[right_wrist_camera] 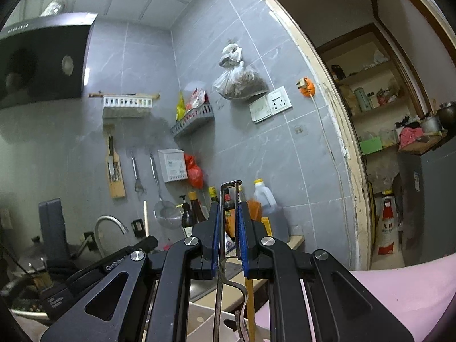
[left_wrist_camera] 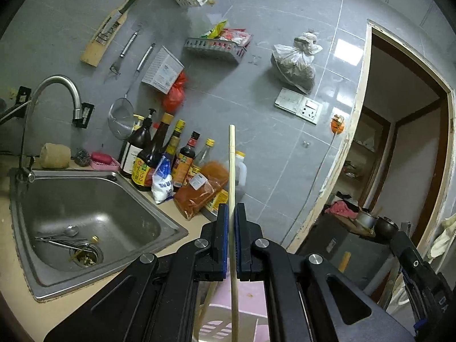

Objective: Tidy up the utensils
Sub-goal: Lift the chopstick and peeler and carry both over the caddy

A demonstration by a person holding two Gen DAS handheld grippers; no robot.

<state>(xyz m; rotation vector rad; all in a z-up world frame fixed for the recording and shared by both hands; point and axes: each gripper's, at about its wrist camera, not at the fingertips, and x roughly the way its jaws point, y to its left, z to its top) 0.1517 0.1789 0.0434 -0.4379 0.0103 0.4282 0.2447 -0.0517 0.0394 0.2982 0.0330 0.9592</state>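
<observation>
My left gripper (left_wrist_camera: 232, 209) is shut on a pale wooden chopstick (left_wrist_camera: 232, 156) that stands upright between its pads, its tip well above the fingers. Left of it, the steel sink (left_wrist_camera: 114, 175) holds a spoon (left_wrist_camera: 71, 230) and a few thin metal utensils (left_wrist_camera: 57, 240) near the drain. My right gripper (right_wrist_camera: 229, 208) is shut on a metal utensil (right_wrist_camera: 229, 183) with a rectangular wire frame and a toothed strip, which pokes up past the fingertips. The same chopstick (right_wrist_camera: 146, 216) shows at the left of the right wrist view. A pink basket (left_wrist_camera: 245, 293) lies under the left gripper.
Sauce bottles (left_wrist_camera: 159, 148), a white bag and a red spice packet (left_wrist_camera: 205, 191) crowd the counter by the wall. A strainer (left_wrist_camera: 121, 119), peeler and knife board hang above the tap (left_wrist_camera: 57, 85). A doorway (right_wrist_camera: 384, 142) opens on the right. The pink basket's wall (right_wrist_camera: 399, 299) is near the right gripper.
</observation>
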